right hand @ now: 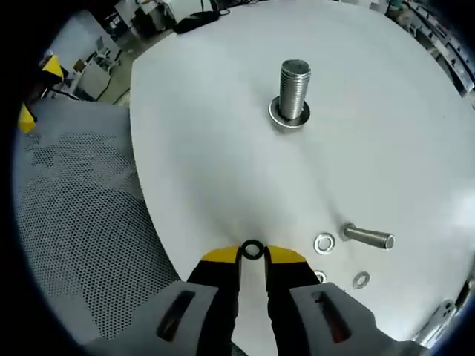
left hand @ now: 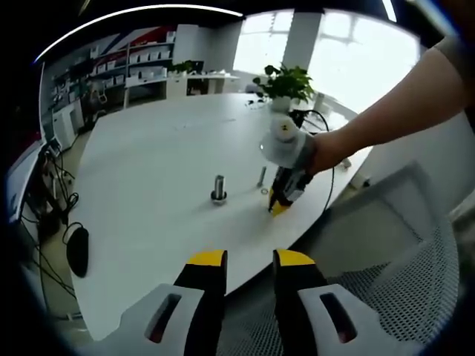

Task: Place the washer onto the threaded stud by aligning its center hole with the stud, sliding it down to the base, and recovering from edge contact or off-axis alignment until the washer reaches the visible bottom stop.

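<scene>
Right tongs (right hand: 252, 256) sat at the near edge of the white worktop (right hand: 223, 148), tips nearly together with a small dark washer (right hand: 252, 249) pinched by its rim between them, ring face still toward the camera so the hole read clearly. In the left gripper view the same right tongs (left hand: 279, 204) were tip-down on the worktop (left hand: 148, 170) near its edge, a hand (left hand: 315, 152) on the body. Left tongs (left hand: 249, 259) hung off the worktop over a mesh chair (left hand: 401, 259), jaws parted, nothing between them. Threaded stud (right hand: 295, 89) stood upright toward mid-worktop on a flat flanged base (right hand: 286, 116), well apart from the washer; left gripper view had it as a short post (left hand: 219, 187). Spare hardware near the right edge: a loose bolt (right hand: 367, 237) lying on its side, a bright washer (right hand: 323, 242) just beside its head, another (right hand: 361, 279) nearer the edge. Handling guess: washer looked thin, rigid metal, very light, smooth, so it would likely slip or pivot in the grip and skitter if dropped. Rim pinch on opposite edges seemed right since it left the bore free; light force, keep it flat to the stud axis. Threads would probably catch the bore if tilted; a small wiggle to level should free it.
</scene>
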`<action>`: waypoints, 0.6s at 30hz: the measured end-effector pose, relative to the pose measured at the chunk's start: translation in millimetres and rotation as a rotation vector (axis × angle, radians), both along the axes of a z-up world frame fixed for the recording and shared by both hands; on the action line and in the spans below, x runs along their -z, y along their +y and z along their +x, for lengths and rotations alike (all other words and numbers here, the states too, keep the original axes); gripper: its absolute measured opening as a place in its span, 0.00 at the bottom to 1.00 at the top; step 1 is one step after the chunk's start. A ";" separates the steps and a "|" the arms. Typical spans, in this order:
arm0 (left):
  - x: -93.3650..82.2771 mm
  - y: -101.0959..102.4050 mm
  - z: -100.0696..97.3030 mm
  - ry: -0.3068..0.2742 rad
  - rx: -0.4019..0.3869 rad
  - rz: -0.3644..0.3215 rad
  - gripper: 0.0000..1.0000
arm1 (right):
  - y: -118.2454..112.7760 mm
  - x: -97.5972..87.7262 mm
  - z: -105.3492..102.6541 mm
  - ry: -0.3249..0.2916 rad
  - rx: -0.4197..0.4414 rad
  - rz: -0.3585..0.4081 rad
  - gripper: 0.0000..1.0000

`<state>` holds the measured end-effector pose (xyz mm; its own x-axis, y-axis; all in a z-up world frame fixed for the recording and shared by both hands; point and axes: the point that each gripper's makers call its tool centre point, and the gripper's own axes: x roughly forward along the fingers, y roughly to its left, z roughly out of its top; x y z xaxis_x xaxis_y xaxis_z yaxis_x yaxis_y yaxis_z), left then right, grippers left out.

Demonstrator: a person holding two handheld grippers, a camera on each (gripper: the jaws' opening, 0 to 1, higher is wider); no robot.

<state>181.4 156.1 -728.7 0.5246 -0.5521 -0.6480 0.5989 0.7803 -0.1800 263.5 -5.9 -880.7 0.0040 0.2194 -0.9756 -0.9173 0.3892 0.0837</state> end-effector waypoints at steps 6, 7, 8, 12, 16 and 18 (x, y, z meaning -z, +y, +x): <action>-0.7 -0.2 0.9 -0.003 -0.003 -0.003 0.22 | 3.0 0.2 -1.1 -0.041 -0.010 -0.045 0.13; -1.1 -0.2 1.1 -0.005 -0.003 -0.003 0.22 | 2.2 0.1 -0.2 -0.040 0.009 -0.037 0.13; -1.0 -0.2 1.2 -0.005 -0.003 -0.003 0.22 | 1.9 0.0 0.2 -0.042 0.022 -0.029 0.13; -0.9 0.0 1.3 -0.005 -0.003 -0.002 0.21 | 3.4 -0.9 -1.1 -0.070 0.015 -0.022 0.13; -1.8 0.6 1.6 -0.010 -0.006 -0.002 0.21 | 4.2 -1.7 0.5 -0.068 0.051 0.009 0.13; -2.1 0.3 1.6 -0.010 -0.005 -0.005 0.21 | 4.5 -2.1 0.1 -0.064 0.060 0.009 0.13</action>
